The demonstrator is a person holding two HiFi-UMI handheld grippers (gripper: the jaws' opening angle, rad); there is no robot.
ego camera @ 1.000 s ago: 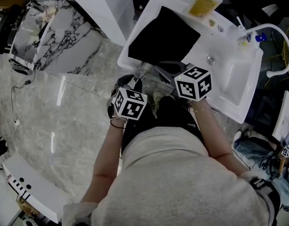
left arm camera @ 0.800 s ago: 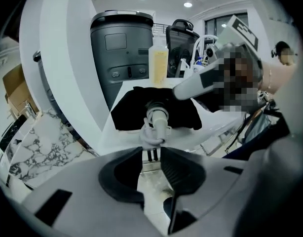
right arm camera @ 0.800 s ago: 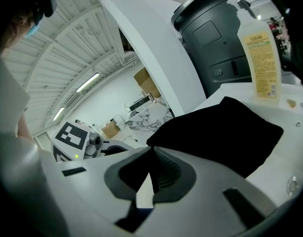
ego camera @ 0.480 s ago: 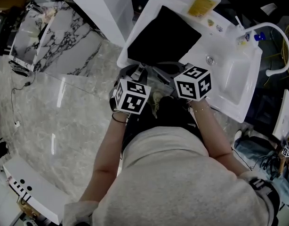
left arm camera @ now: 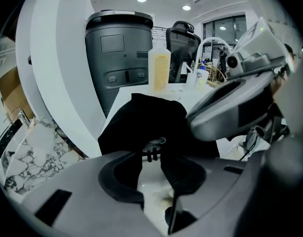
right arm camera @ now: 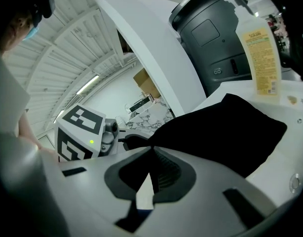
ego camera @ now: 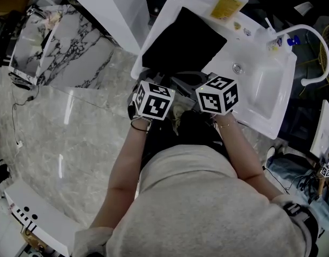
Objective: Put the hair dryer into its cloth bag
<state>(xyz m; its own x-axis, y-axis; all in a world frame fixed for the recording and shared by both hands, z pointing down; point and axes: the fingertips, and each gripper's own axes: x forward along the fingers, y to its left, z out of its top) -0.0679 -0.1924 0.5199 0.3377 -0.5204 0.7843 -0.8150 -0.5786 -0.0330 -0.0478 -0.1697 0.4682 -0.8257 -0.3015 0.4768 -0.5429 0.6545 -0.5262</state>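
Note:
The black cloth bag (ego camera: 183, 39) lies flat on the white sink counter (ego camera: 237, 47), its near edge at the counter's front. My right gripper (ego camera: 179, 81) is at that near edge, and in the right gripper view its jaws (right arm camera: 151, 149) meet on the bag's corner (right arm camera: 225, 127). My left gripper (ego camera: 160, 82) is just to its left, at the bag's near left corner. In the left gripper view its jaws (left arm camera: 151, 157) stand apart with white counter showing between the pads, and the bag (left arm camera: 141, 122) lies just past the tips. No hair dryer shows in any view.
A bottle with a yellow label (ego camera: 231, 1) stands behind the bag. The basin (ego camera: 261, 90) and a white faucet (ego camera: 309, 42) are to the right. A dark grey bin (left arm camera: 119, 53) stands beyond the counter. Marble floor (ego camera: 62, 133) lies to the left.
My left gripper has moved up and to the right, closer to the bag's near edge and to the right gripper. The right gripper and the bag have stayed put.

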